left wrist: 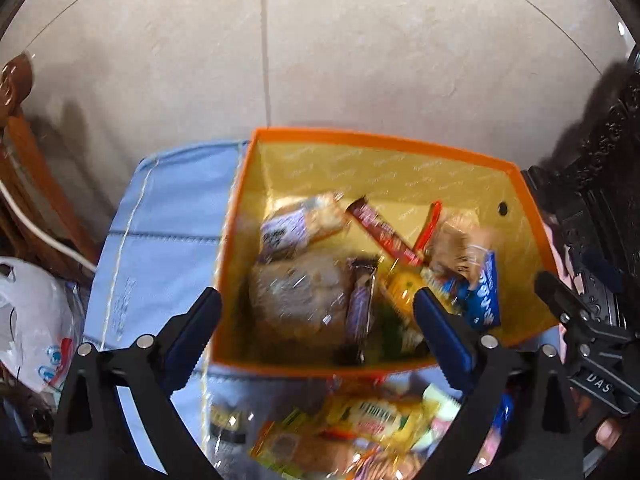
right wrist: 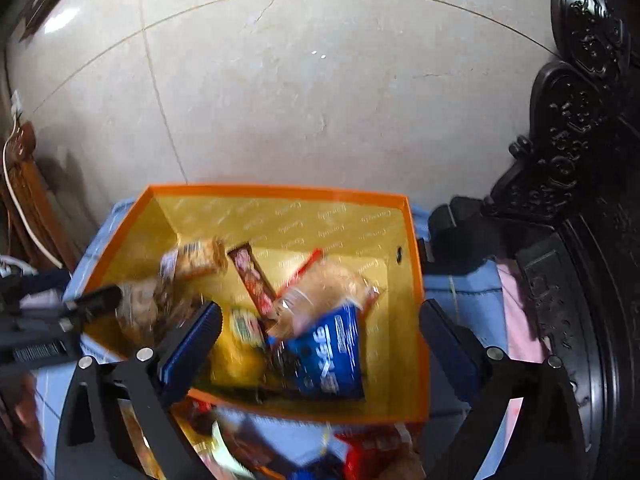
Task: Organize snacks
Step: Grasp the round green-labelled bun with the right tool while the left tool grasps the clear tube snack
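A: Both your grippers hang over the orange box [left wrist: 472, 162], which sits on a light blue cloth [left wrist: 168, 216] beside the tiled floor [left wrist: 360, 48]. Your left gripper [left wrist: 316, 308] is spread wide with nothing between its fingers.

B: And the right one?

A: Your right gripper [right wrist: 320, 320] is also spread wide and empty, over the near edge of the box.

B: Where are the snacks?

A: Most lie inside the box: a blue biscuit pack [right wrist: 328, 356] toward the right wall, a red wrapped bar [left wrist: 384, 236] leaning across the middle, a clear bag of bread [left wrist: 296, 300] on the left, a purple bar [left wrist: 360, 304] beside it. The frames are blurred, so labels are unreadable.

B: Anything outside?

A: A heap of yellow packets [left wrist: 360, 424] lies on the cloth just in front of the box, below your fingers.
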Demonstrator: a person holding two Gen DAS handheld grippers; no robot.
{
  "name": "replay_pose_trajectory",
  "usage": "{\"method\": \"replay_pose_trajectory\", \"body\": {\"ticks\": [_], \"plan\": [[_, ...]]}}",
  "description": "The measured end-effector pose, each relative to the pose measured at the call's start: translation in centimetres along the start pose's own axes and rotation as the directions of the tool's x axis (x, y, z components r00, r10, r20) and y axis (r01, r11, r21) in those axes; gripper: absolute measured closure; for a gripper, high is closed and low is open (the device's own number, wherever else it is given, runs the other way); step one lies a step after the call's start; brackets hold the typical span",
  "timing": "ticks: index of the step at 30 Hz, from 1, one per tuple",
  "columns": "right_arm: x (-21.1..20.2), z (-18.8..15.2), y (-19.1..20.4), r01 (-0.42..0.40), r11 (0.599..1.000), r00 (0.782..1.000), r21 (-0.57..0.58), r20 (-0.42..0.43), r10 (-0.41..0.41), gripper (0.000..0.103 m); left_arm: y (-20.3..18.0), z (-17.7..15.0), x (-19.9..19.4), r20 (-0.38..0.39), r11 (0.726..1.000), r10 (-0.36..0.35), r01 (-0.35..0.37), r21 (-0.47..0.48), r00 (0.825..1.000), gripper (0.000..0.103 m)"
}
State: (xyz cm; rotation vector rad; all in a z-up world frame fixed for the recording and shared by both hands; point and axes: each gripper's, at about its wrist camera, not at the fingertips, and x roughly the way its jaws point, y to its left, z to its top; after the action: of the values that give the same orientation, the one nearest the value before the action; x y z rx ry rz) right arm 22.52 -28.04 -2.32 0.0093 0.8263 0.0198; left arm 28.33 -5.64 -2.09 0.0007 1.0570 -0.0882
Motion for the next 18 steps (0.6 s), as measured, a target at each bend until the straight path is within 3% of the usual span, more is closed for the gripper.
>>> {"method": "replay_pose_trajectory", "body": {"ticks": [5,9,18], "plan": [[-1.9,-3.0,-0.6,-0.001,0.999,1.0,0.032,-0.025,0.002,0.004,2.0,-3.0,-1.1,-0.033,0.999,0.026,-0.027,-0.029,0.999,0.009],[-3.6,-5.0,-0.6,-0.008,0.998,0.999,0.059,-0.046,0.011,0.004,3.6,-6.5,-2.2,-0.066,0.995,-0.004,-0.002,-0.097,0.998,0.009],[-7.5,-10.6,-0.1,-0.009,1.0,0.996,0.017,-0.087,0.011,0.004,6.1,-13.5,-5.0,-0.108,0.992,0.021,-0.033,-0.119,0.994,0.009]]}}
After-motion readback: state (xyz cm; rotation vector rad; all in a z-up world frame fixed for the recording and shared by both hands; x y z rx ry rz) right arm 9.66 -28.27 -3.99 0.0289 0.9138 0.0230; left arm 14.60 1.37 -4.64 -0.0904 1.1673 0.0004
